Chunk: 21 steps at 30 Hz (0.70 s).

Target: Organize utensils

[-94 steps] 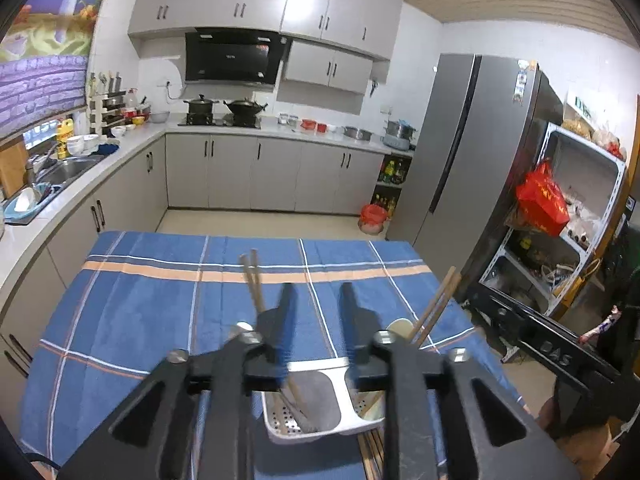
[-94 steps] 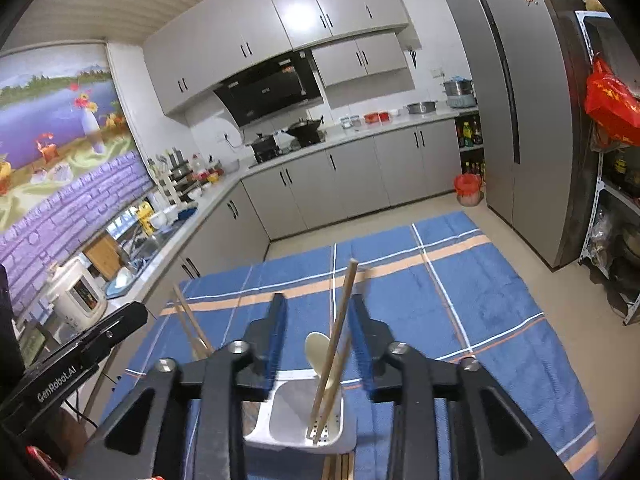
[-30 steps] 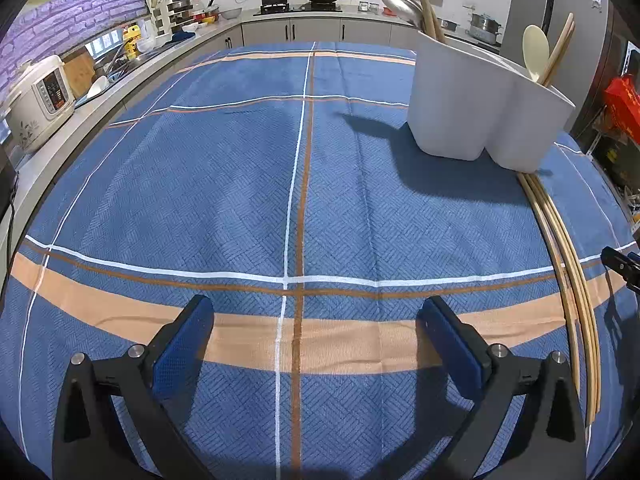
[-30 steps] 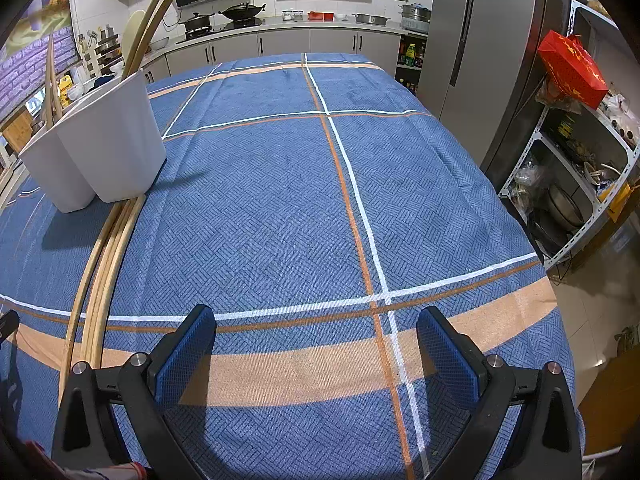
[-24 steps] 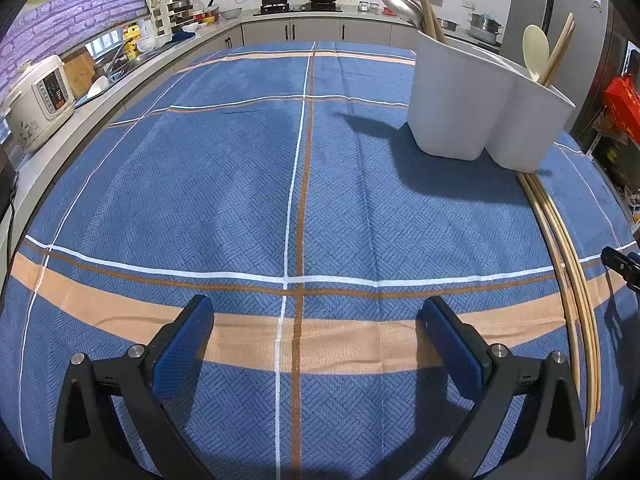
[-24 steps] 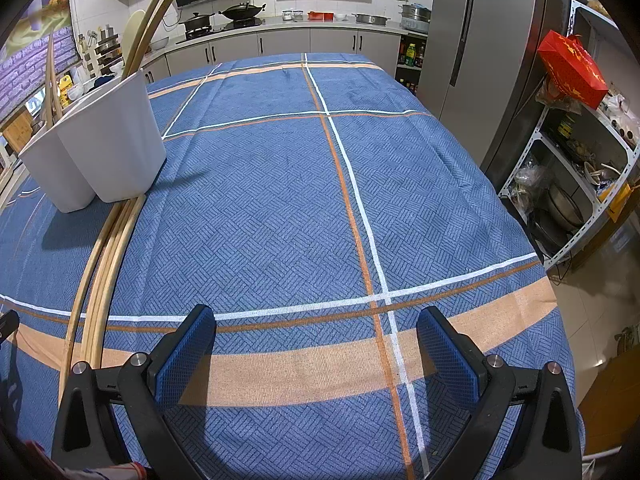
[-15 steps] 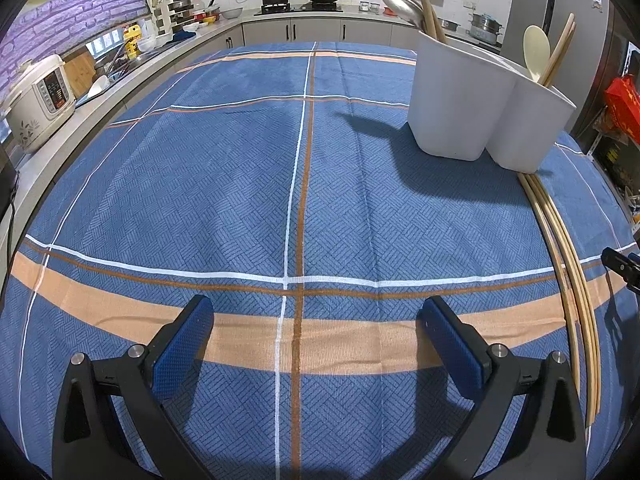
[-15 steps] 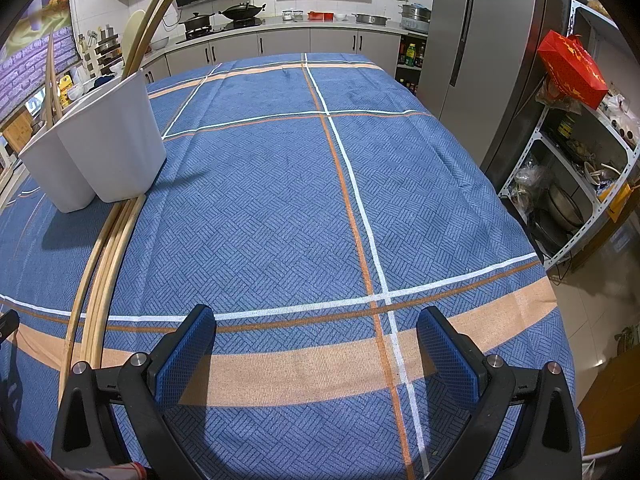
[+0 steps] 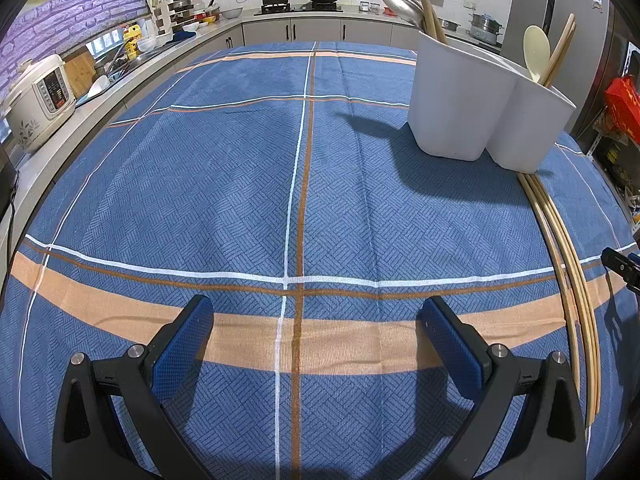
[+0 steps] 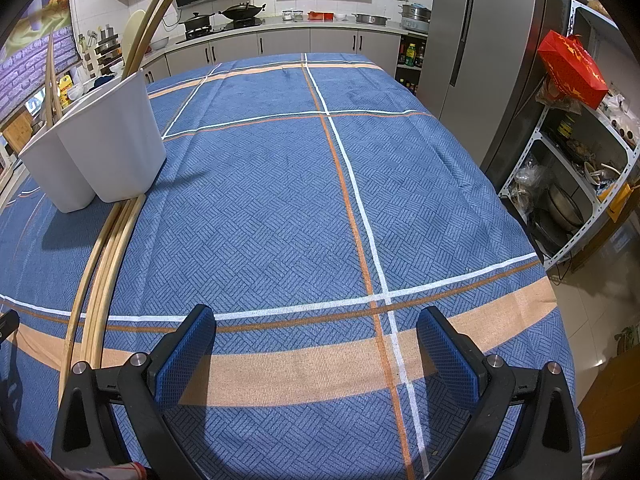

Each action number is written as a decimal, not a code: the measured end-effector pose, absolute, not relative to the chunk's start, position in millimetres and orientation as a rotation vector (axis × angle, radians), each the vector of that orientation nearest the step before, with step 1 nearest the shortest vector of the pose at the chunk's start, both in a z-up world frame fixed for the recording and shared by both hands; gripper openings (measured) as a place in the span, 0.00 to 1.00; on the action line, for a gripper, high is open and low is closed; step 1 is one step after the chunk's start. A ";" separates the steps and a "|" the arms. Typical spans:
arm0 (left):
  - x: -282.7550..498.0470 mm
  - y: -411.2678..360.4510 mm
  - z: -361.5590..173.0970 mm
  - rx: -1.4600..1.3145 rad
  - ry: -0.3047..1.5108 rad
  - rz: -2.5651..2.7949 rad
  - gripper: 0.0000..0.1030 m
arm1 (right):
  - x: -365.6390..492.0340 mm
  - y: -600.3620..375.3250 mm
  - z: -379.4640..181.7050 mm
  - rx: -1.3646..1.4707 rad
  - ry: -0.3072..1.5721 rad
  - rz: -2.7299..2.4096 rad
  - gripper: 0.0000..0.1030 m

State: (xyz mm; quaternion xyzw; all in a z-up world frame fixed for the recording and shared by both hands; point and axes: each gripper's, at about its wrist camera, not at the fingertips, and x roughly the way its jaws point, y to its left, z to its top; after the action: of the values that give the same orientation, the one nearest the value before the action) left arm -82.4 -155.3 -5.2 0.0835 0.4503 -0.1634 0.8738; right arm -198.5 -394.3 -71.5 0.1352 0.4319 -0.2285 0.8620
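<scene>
A white two-compartment utensil holder (image 9: 476, 108) (image 10: 100, 148) stands on the blue checked tablecloth (image 9: 240, 184). It holds a cream spoon (image 9: 537, 52), wooden chopsticks (image 9: 426, 4) and a metal ladle (image 9: 400, 4). Several long bamboo chopsticks (image 9: 568, 264) (image 10: 100, 276) lie flat on the cloth from the holder's base toward the near edge. My left gripper (image 9: 316, 340) rests low over the cloth, open and empty, with the holder far to its right. My right gripper (image 10: 316, 344) is also open and empty, the loose chopsticks to its left.
A rice cooker (image 9: 38, 100) and kitchen counter run along the left. A steel fridge (image 10: 480, 52) and a metal shelf with a red bag (image 10: 572, 68) and pots stand past the table's right edge. A dark piece of the other gripper (image 9: 622, 268) shows at the right.
Three seconds ago both grippers were high above the holder with narrowly spaced fingers; now they sit low at the table, wide open. Over the last second nothing moved.
</scene>
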 end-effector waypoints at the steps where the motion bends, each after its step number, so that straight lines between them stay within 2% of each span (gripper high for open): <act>1: -82.4 -155.3 -5.3 0.174 0.941 -0.341 1.00 | -198.5 -394.3 -71.5 0.284 0.906 -0.479 1.00; 21: -82.5 -155.6 -5.1 0.176 0.940 -0.341 1.00 | -204.0 -375.9 -67.6 0.326 0.937 -0.525 1.00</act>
State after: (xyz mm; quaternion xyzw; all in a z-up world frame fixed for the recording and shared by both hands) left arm -82.5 -155.6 -5.1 0.0844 0.4500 -0.1635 0.8739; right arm -204.0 -375.9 -67.6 0.1547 0.4445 -0.2490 0.8465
